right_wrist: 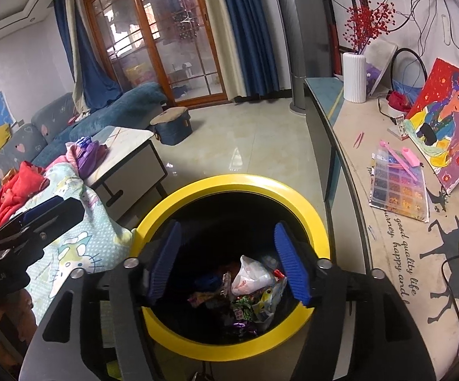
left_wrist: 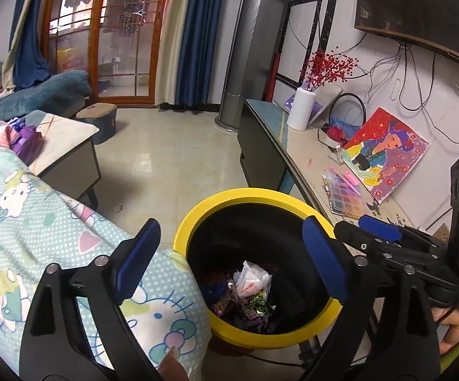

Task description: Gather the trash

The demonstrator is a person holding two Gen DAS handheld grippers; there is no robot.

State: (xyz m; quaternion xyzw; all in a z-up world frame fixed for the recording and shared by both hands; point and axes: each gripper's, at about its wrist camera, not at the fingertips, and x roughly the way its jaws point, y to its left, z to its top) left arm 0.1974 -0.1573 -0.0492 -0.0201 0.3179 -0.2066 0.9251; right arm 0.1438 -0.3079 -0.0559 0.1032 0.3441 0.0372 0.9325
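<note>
A black bin with a yellow rim [left_wrist: 197, 212] [right_wrist: 311, 209] stands on the floor below both grippers. Crumpled wrappers and a white plastic bag [left_wrist: 251, 281] [right_wrist: 251, 276] lie at its bottom. My left gripper [left_wrist: 229, 260] hangs over the bin's left side, its blue pads [left_wrist: 137, 254] wide apart with nothing between them. My right gripper [right_wrist: 227, 258] hovers over the bin's mouth, jaws open and empty. In the left wrist view the right gripper's body [left_wrist: 388, 247] reaches in from the right.
A Hello Kitty blanket [left_wrist: 39, 222] [right_wrist: 80, 247] presses against the bin's left side. A low cabinet [right_wrist: 403, 222] on the right carries a bead box [right_wrist: 399, 190], a painting [right_wrist: 448, 120] and a white vase [right_wrist: 354, 76]. A coffee table [right_wrist: 127, 158] stands at the left; tiled floor beyond.
</note>
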